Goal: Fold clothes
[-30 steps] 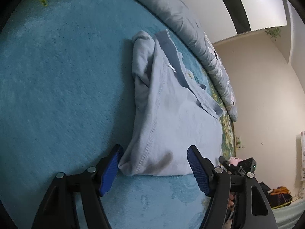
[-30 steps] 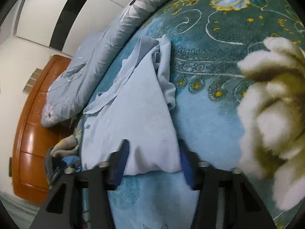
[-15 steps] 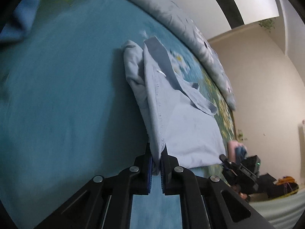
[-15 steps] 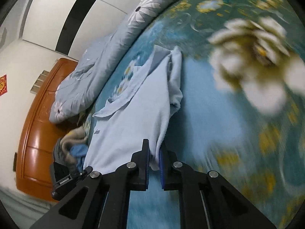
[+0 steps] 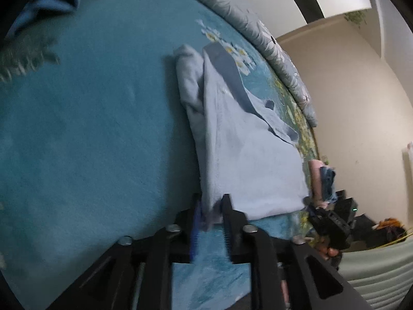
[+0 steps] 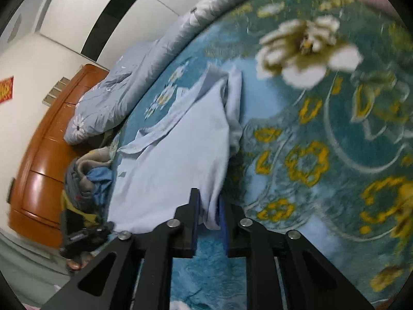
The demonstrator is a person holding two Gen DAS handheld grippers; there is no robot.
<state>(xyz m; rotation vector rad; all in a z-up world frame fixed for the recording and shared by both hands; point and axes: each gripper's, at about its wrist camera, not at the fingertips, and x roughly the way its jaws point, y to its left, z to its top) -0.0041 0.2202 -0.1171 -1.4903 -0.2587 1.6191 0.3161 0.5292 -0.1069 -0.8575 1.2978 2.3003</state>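
Note:
A pale blue shirt [image 5: 242, 155] lies partly folded on a teal floral blanket [image 5: 90, 129]. My left gripper [image 5: 210, 215] is shut on the shirt's near left corner and lifts it a little. In the right wrist view the same shirt [image 6: 180, 160] stretches away from me, and my right gripper [image 6: 209, 213] is shut on its near right corner. The other gripper shows at the far edge of each view, at the lower right [image 5: 333, 222] and the lower left [image 6: 85, 235].
A rolled grey-blue duvet [image 6: 134, 77] runs along the far side of the bed. A heap of other clothes [image 6: 85, 173] lies beside the shirt near the wooden headboard [image 6: 44, 155]. A dark blue garment [image 5: 46, 2] lies at the top left.
Both grippers were open around the shirt's near hem a second ago. They have closed on its two corners and lifted the edge; both views have shifted.

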